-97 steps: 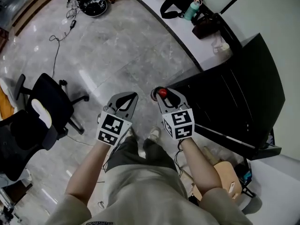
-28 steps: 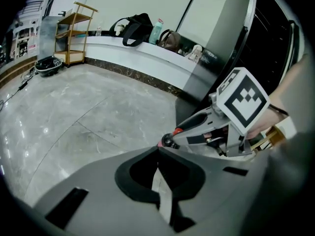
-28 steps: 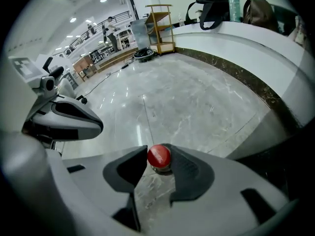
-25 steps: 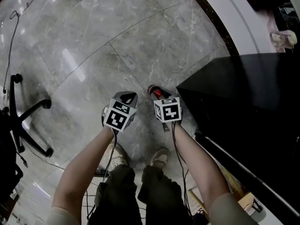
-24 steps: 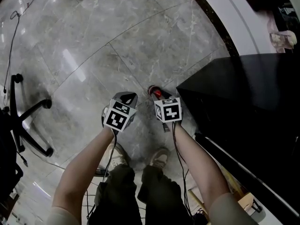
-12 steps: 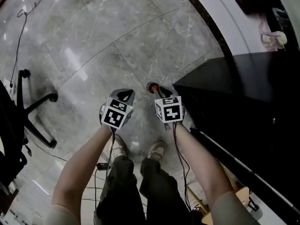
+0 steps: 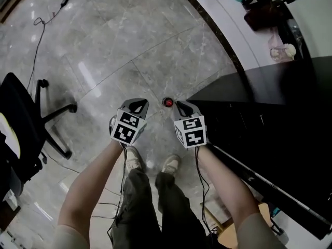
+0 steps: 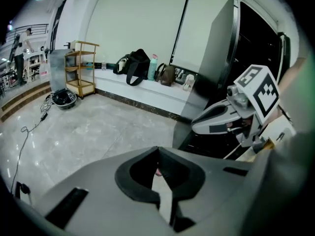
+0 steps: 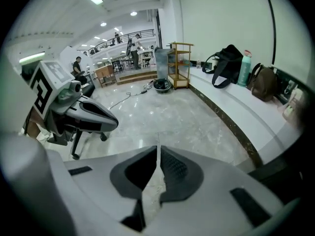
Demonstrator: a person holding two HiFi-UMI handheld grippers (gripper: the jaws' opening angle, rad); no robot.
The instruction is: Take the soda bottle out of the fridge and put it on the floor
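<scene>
The soda bottle (image 7: 168, 102) stands upright on the grey floor, only its red cap showing from above, free of both grippers. My left gripper (image 7: 139, 106) hovers just left of it, jaws shut and empty; a bit of the red cap (image 8: 157, 171) shows through the hollow behind its tips. My right gripper (image 7: 181, 108) sits just right of the bottle, its jaws closing with nothing between them, tips nearly touching (image 9: 158, 150). The black fridge (image 7: 270, 118) stands at the right, close beside my right gripper.
A black office chair (image 7: 26, 123) stands at the left. Bags and a bottle sit on the white ledge (image 7: 259, 9) along the wall. A cable (image 7: 39, 30) trails over the floor. The person's shoes (image 7: 168, 164) are right below the grippers.
My right gripper has let go of the bottle and drawn back to its right, jaws closing. The bottle now stands alone on the floor. The head view has shifted.
</scene>
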